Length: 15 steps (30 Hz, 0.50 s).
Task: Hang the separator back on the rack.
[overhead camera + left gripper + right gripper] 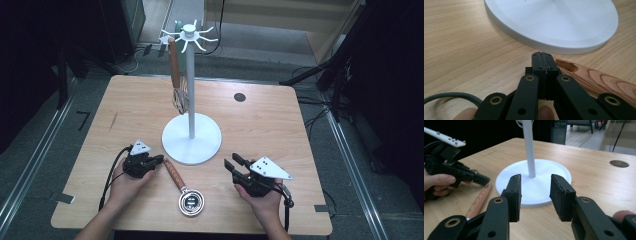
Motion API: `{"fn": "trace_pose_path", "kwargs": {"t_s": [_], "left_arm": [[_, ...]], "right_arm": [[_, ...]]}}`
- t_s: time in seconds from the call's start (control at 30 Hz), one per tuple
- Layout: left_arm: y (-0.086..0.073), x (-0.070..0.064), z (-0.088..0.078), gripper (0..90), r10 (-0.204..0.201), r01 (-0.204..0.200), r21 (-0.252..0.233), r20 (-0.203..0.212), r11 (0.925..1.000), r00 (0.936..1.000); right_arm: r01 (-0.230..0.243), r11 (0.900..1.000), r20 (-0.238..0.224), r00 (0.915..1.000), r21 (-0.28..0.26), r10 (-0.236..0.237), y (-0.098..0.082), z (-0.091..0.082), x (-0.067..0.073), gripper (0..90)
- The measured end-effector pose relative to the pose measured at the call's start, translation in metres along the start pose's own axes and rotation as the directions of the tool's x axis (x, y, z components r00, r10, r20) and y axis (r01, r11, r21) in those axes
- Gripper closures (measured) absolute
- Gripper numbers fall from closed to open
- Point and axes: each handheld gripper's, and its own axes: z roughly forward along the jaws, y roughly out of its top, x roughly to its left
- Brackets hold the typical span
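A wooden-handled strainer (182,190) is laid flat on the table (260,125) at about 6 o'clock from the round white base of the utensil stand (191,137), with its metal bowl nearest the person and its handle pointed toward 11 o'clock. The left gripper (159,159) is held low over the table at 8 o'clock from the base; its jaws are seen fully closed on each other with nothing between them, and their tips are placed just beside the upper end of the strainer handle (596,78); whether contact is made cannot be told. The right gripper (234,162) is held at 4 o'clock from the base, well apart from the strainer; its jaws are set partly open and nothing is gripped, the stand's post (529,147) being seen through the gap. A whisk (177,80) with a wooden handle is hung from a hook at the top of the stand.
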Motion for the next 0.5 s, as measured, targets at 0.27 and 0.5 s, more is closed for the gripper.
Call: {"fn": "trace_pose_path", "kwargs": {"t_s": [0.27,0.5], "left_arm": [[0.007,0.008,0.005,90.0,-0.058,0.057,-0.031,-0.022,0.9979,0.9981],[0.012,0.003,0.013,90.0,-0.036,0.036,-0.018,0.001,0.9992,0.9993]], "right_arm": [[0.024,0.995,-0.109,0.9939,0.095,-0.013,-0.023,0.003,0.03,71.2],[0.038,0.986,-0.186,0.9825,0.165,-0.006,-0.038,0.019,0.046,81.1]]}}
